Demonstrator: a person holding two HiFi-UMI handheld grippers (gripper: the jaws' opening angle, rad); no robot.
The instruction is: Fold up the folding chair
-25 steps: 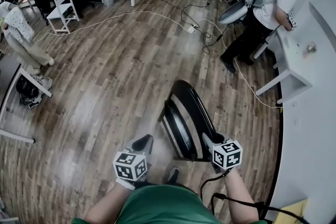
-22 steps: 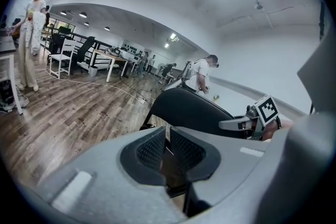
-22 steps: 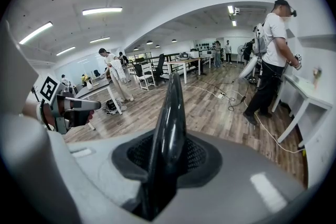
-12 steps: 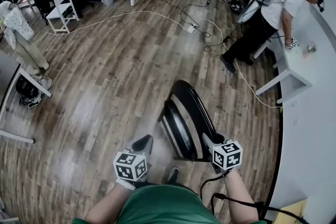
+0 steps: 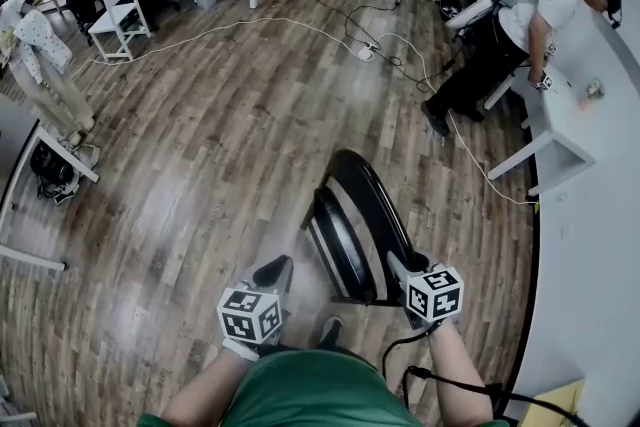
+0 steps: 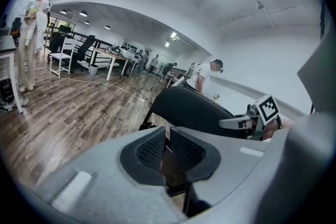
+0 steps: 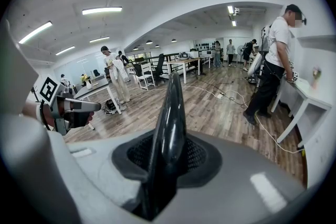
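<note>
In the head view, the black folding chair (image 5: 355,225) is standing on the wood floor (image 5: 220,145), at about 5 o'clock from the middle of the picture. Its two dark curved parts are sitting close side by side. The right claw (image 5: 400,270) is biting the chair's near edge at 5 o'clock. The left claw (image 5: 276,271) is hanging just beside the chair at 7 o'clock and is not touching it. A person in a white shirt (image 5: 520,0) is bending over a white table (image 5: 560,140) at 2 o'clock. A white cable (image 5: 300,23) is lying across the floor at 12 o'clock.

In the left gripper view, the left claw (image 6: 168,136) is holding its jaws together with nothing between them. The chair (image 6: 194,110) is rising just past them toward 1 o'clock. The right claw (image 6: 247,122) is gripping the chair at 3 o'clock.

In the right gripper view, the right claw (image 7: 167,152) is clamping its jaws on the chair's thin shiny edge (image 7: 170,107), which is sticking up toward 12 o'clock. The left claw (image 7: 79,106) is showing at 9 o'clock.
</note>
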